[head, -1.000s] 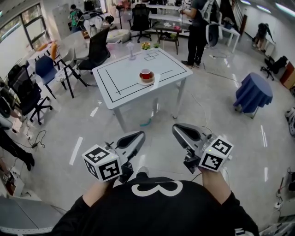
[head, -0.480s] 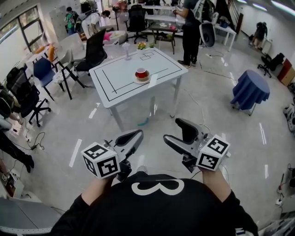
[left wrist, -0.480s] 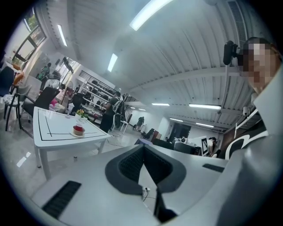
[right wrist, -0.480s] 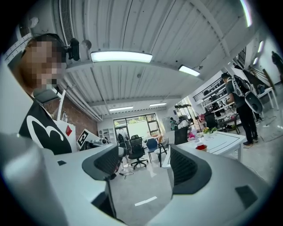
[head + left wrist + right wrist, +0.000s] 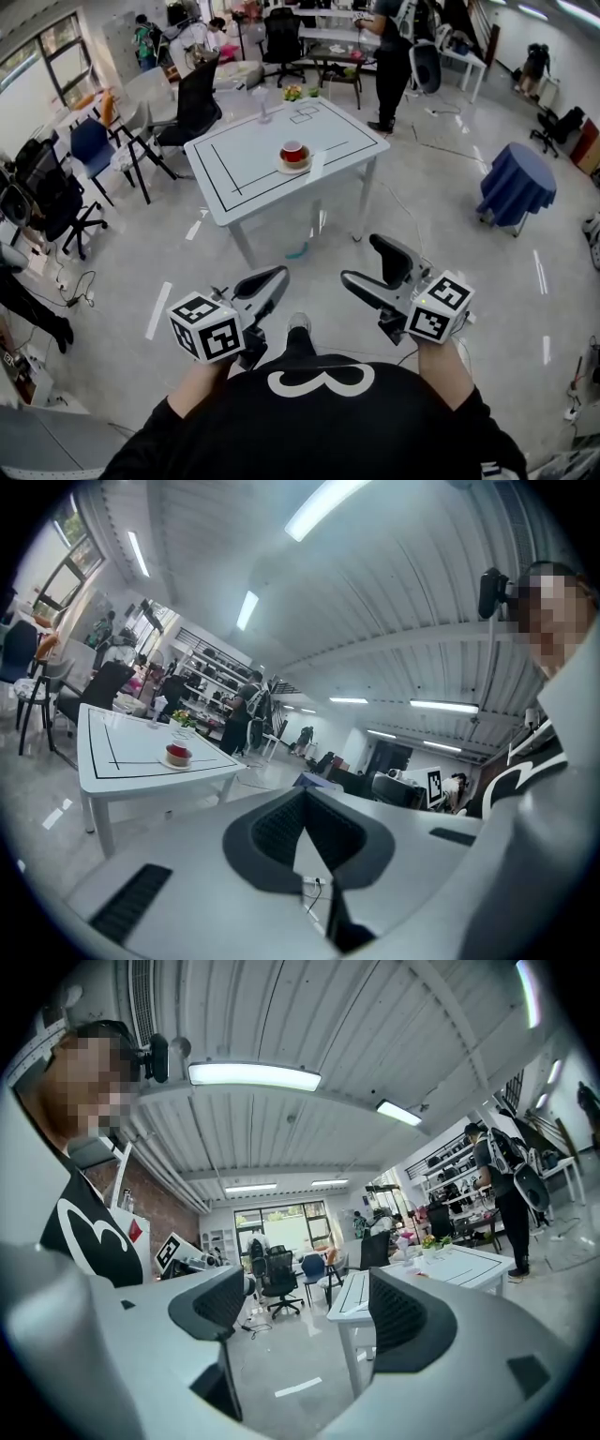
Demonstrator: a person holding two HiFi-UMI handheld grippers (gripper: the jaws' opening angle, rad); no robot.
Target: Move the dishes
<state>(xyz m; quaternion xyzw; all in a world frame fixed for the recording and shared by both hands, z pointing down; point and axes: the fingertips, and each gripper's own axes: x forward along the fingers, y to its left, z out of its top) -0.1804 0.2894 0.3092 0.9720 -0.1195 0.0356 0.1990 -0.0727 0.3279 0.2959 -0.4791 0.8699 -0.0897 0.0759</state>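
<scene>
A red cup (image 5: 293, 152) sits on a white saucer (image 5: 294, 167) on the white table (image 5: 244, 173) with black lines, some way ahead of me. The same cup (image 5: 177, 754) shows small in the left gripper view. My left gripper (image 5: 277, 277) is held near my body over the floor, its jaws shut with nothing between them. At the same height, my right gripper (image 5: 364, 261) is open and empty, far from the table (image 5: 441, 1274). Both are well short of the dishes.
A small white stand (image 5: 262, 103) and a pot of flowers (image 5: 297, 92) stand at the table's far end. Office chairs (image 5: 192, 103) stand to the left, a blue-draped round table (image 5: 515, 185) to the right. A person (image 5: 392, 56) stands beyond the table.
The right gripper has opened from shut over the last second. The view has shifted slightly; the left gripper has stayed shut and nearly still.
</scene>
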